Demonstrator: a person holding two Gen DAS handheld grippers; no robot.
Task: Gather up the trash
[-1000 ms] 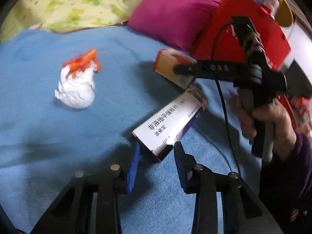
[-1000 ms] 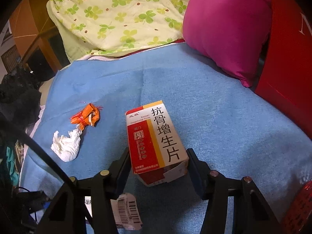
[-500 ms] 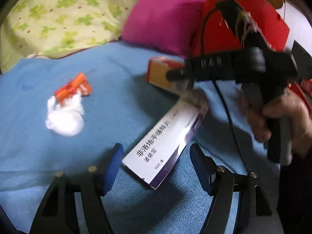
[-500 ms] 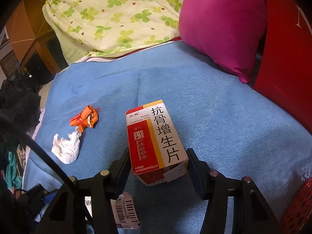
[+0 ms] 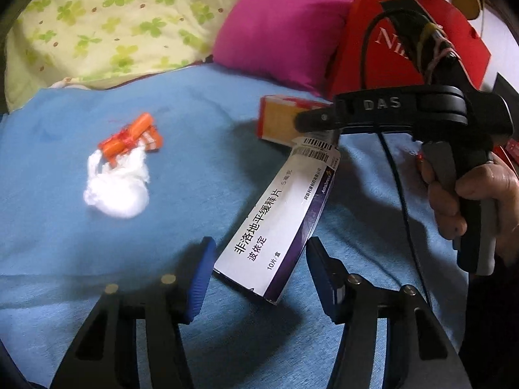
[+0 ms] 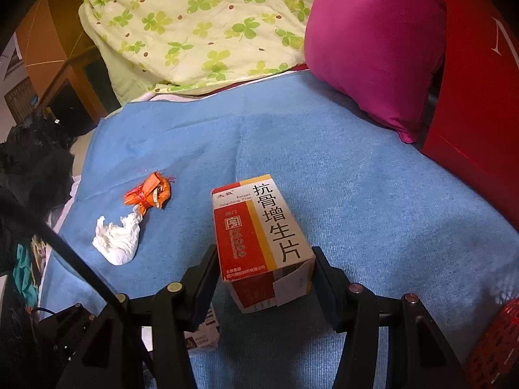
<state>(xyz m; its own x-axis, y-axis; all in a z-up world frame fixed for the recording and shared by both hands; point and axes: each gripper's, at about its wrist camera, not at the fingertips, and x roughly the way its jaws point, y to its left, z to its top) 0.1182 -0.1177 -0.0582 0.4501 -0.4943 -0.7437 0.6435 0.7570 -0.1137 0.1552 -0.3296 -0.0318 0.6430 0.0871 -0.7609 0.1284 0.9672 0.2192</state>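
A white and purple medicine box (image 5: 279, 217) lies flat on the blue blanket (image 5: 65, 227), its near end between the blue pads of my left gripper (image 5: 259, 246). The jaws are closing, with small gaps left at the box. My right gripper (image 6: 264, 253) is shut on a red and yellow medicine box (image 6: 259, 236), one finger against each side. A person's hand (image 5: 480, 194) holds that gripper in the left wrist view. A crumpled white tissue (image 6: 118, 240) and an orange wrapper (image 6: 149, 193) lie together on the blanket to the left.
A pink pillow (image 6: 373, 48) and a red paper bag (image 6: 480, 97) stand at the back right. A green clover quilt (image 6: 201, 26) lies behind the blanket. Dark clothing (image 6: 32, 168) is piled past the bed's left edge.
My left gripper's jaws widened and came around the near end of the white box, then narrowed a little. The right gripper and its box stayed put.
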